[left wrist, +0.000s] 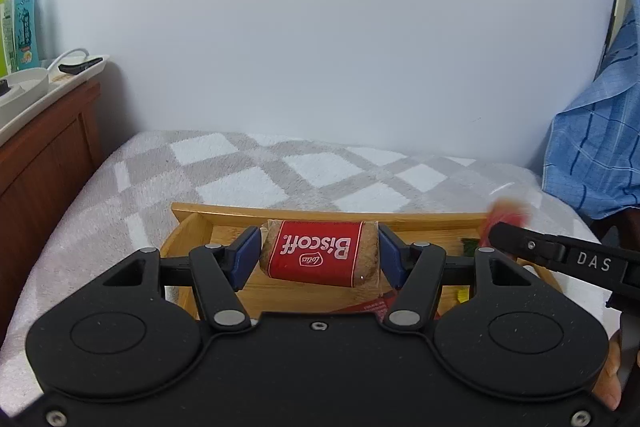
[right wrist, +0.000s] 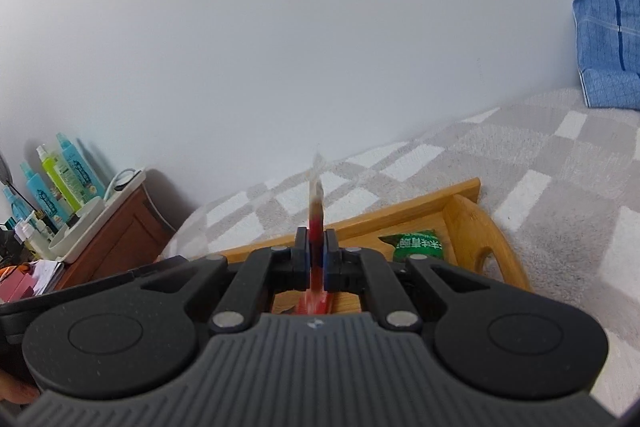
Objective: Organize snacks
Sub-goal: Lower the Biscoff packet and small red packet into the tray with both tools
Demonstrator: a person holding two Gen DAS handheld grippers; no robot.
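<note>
Closest to the left wrist cam is the left gripper [left wrist: 319, 254], its blue pads [left wrist: 247, 256] pressed against both ends of a Biscoff packet [left wrist: 319, 254] (red label, upside down to the cam), held just above the wooden tray [left wrist: 208, 215]. That tray sits on a grey-and-white checked blanket [left wrist: 224, 171]. At the right edge of this view the right gripper [left wrist: 502, 227] reaches in over the tray w/ a blurred red wrapper at its tip.

From the right wrist cam, the right gripper [right wrist: 316, 247] has its fingers nearly together, pinching a thin red snack packet [right wrist: 315, 227] edge-on; the clear end of the wrapper sticks up past the fingertips, blurred. Below it is the wooden tray [right wrist: 468, 195] w/ a curved handle cutout on its right end, and a green packet [right wrist: 418, 247] lies inside near that end (print too small to read).

Bkgd: a plain pale wall, a wooden cabinet [left wrist: 48, 147] at left carrying a white tray [left wrist: 60, 87] w/ teal and green bottles [right wrist: 60, 175], and a blue checked cloth [left wrist: 600, 131] at right.
</note>
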